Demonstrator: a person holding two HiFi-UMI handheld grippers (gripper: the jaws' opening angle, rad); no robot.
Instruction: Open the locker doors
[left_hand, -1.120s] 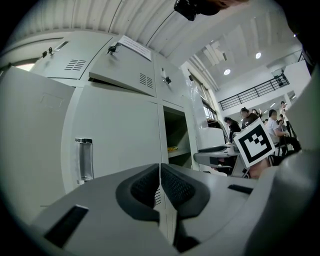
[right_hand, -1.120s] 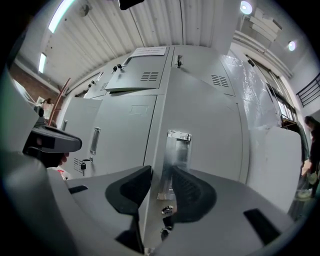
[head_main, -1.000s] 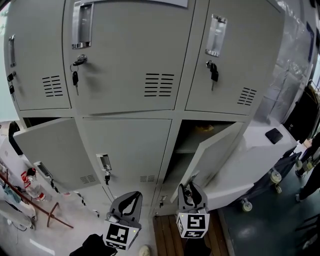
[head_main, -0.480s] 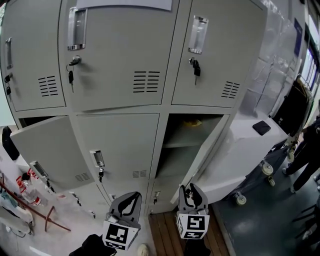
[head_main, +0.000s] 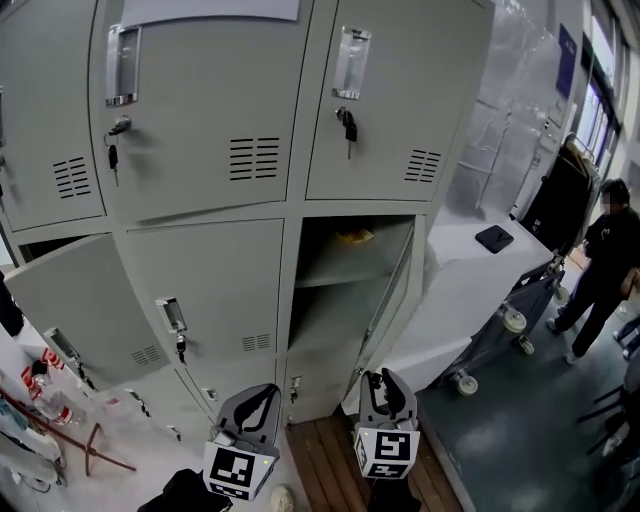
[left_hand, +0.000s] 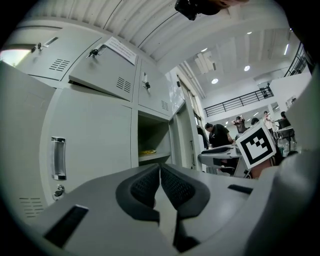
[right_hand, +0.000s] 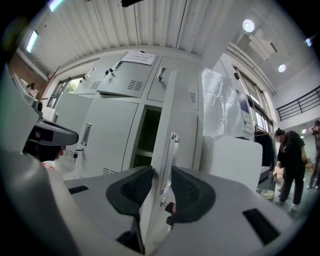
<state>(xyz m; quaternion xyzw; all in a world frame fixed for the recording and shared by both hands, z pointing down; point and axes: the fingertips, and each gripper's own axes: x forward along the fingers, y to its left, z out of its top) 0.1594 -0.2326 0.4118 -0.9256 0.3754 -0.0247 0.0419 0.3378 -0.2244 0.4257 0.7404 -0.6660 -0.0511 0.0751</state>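
The right hand-held gripper (right_hand: 161, 176), jaws just closing, pinches the edge of the lower right locker door (right_hand: 176, 107), already swung wide. Best to pull level along its arc. The left hand-held gripper (left_hand: 160, 175) is pressed together, empty.

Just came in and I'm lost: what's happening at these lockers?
A person works two handheld tools. The right tool grips the edge of the lower right locker door, its jaws having just closed further on it; that door stands wide open. The left tool is shut and empty. The lower left door hangs ajar; the lower middle door is closed.
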